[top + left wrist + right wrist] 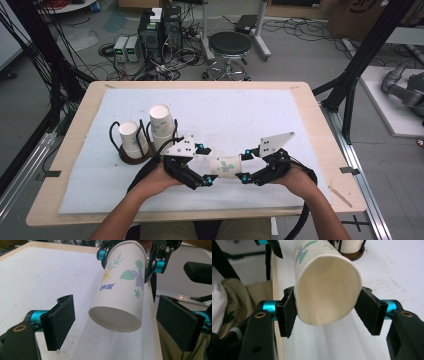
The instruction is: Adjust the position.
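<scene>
the flowered paper cup (227, 166) was pinched at its squeezed rim by the right gripper (246, 166), while the left gripper (205, 165) was spread around its base, untouching.

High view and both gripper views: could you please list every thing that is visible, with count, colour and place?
White paper cup with flower print: one, lying sideways in the air between both grippers, near the table's front edge.
White paper cups in stacks: two stacks, in the holder, left of centre.
Dark wire cup holder: one, brown base, left on the mat.
White foam mat: one, covering the table.
Light wooden table: one.
Black round stool: one, on the floor behind the table.
Right gripper: black fingers shut on the cup's rim end.
Left gripper: black fingers open around the cup's bottom end, not touching.
</scene>
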The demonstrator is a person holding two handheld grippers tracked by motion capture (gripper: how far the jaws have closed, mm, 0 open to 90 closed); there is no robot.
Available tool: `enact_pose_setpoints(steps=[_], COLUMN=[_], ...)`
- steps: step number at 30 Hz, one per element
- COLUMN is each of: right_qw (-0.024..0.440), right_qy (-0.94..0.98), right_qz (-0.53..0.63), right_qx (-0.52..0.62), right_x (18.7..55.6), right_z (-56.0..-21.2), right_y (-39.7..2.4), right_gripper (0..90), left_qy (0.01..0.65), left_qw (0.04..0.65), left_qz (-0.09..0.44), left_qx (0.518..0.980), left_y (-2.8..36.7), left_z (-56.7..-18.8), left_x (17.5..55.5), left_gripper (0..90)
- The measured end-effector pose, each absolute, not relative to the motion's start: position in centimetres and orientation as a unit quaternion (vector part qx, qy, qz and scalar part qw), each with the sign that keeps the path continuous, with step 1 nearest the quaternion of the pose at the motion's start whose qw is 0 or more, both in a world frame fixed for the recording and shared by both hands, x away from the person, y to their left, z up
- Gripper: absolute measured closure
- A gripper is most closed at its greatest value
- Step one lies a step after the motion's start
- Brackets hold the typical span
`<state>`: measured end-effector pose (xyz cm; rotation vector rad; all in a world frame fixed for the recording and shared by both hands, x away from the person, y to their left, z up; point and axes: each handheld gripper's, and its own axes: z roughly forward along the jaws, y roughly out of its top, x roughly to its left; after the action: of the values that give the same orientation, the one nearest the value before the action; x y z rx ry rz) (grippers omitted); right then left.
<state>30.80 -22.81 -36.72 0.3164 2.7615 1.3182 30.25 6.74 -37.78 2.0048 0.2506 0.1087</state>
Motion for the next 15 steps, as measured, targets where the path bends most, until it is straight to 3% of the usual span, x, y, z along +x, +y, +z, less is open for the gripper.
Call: enact_pose_setpoints(steps=[15], right_qw=[0.041], right_qy=[0.931], right_qz=[0.354], right_qx=[0.073], right_x=[31.3], right_z=[-35.1], right_y=[-20.8], right_gripper=[37.3], left_qy=[0.094], left_qw=[0.500], left_qz=[0.054], left_qx=[0.859], left_y=[6.2], left_z=[-37.9], left_x=[30.3], left_gripper=[15.8])
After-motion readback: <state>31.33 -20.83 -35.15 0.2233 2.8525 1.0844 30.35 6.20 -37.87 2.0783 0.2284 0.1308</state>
